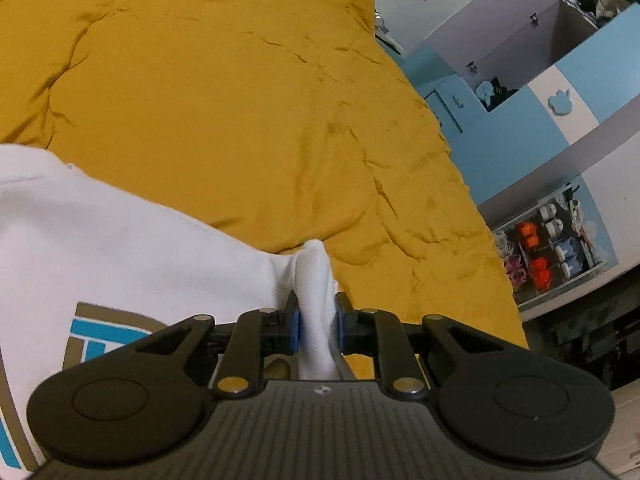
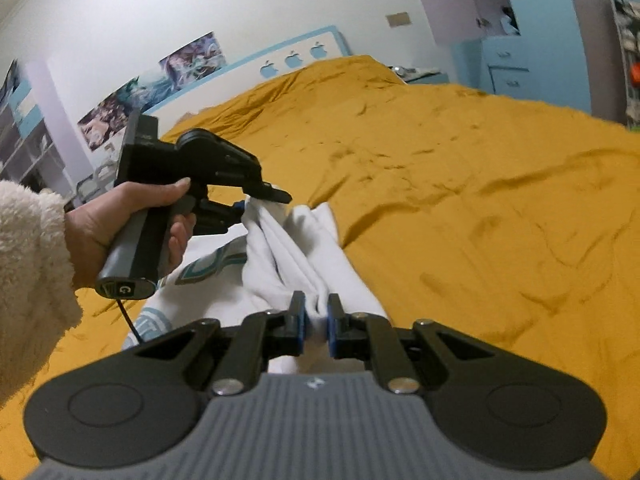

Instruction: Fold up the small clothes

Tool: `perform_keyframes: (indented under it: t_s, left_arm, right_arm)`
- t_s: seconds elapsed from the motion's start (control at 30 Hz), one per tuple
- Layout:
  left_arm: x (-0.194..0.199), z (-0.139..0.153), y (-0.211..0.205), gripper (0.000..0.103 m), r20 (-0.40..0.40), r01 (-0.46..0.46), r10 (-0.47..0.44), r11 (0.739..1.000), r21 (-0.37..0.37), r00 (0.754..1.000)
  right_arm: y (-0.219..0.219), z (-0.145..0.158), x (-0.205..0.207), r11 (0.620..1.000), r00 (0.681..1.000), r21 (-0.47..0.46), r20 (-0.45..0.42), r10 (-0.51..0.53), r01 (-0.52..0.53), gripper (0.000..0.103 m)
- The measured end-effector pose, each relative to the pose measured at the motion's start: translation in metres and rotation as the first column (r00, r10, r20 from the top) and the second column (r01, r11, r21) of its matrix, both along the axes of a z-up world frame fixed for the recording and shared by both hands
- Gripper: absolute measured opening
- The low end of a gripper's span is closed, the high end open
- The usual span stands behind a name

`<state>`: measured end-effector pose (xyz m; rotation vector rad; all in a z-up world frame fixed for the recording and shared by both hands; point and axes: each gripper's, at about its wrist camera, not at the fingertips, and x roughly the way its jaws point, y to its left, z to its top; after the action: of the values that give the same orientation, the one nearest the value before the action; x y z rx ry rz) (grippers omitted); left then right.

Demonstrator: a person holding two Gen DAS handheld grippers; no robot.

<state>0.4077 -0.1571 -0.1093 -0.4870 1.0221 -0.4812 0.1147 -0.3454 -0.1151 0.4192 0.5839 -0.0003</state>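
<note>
Left wrist view: left gripper (image 1: 316, 326) clamped on bunched edge of white shirt (image 1: 120, 248), blue-and-tan print showing, above yellow bedspread (image 1: 240, 100). Right gripper (image 2: 316, 322) likewise pinching shirt fold, garment lifted off bed near its foot edge, bunched between both grippers. Judgement: fold under way, nothing laid flat yet; smoothing and final folds remain. Clear drawer unit (image 1: 552, 248) beyond bed's right edge holds small orange, white, blue items; exact contents unclear.

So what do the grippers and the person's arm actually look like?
Both grippers, left gripper and right gripper, are matte black with blue finger pads, silver rivets and ribbed grey bodies. The left one's handle is grey-black, bears a "G" and trails a black cable. The sleeve is cream fleece.
</note>
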Motion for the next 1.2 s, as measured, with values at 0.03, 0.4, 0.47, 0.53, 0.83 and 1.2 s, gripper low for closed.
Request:
perform_keyframes:
  t_s: [0.03,0.4,0.47,0.53,0.83,1.2]
  left_arm:
    - [0.001,0.001,-0.003,0.018,-0.001,0.004,-0.004,1.000,0.005,1.000]
    - [-0.007,0.043,-0.010,0.045,0.048,0.080,-0.075,0.992,-0.102,0.996]
    - [-0.028,0.060,-0.003,0.049,0.115,0.146,-0.144,0.989,-0.010,0.983]
    - [-0.060,0.070,0.013,0.052,0.161,0.183,-0.191,0.981,0.063,0.968]
    - [-0.180,0.048,0.095,0.061,0.124,0.191,-0.207,0.973,0.132,0.970]
    - [-0.197,0.033,0.099,0.062,0.109,0.201,-0.213,0.973,0.110,0.971]
  right_arm:
    - [0.001,0.000,-0.001,1.000,1.000,0.008,0.004,-0.007,0.007,0.005]
    - [-0.022,0.011,-0.033,0.995,1.000,-0.096,-0.012,0.000,-0.001,0.035]
    - [-0.026,0.011,-0.036,0.987,0.994,-0.120,-0.033,0.106,-0.110,0.035]
    - [-0.028,0.009,-0.037,0.968,0.978,-0.143,-0.056,0.201,-0.207,0.035]
    - [-0.011,-0.010,-0.011,0.871,0.922,-0.300,-0.131,0.365,-0.388,0.004]
    - [-0.003,-0.015,-0.011,0.769,0.895,-0.458,-0.222,0.387,-0.446,0.001]
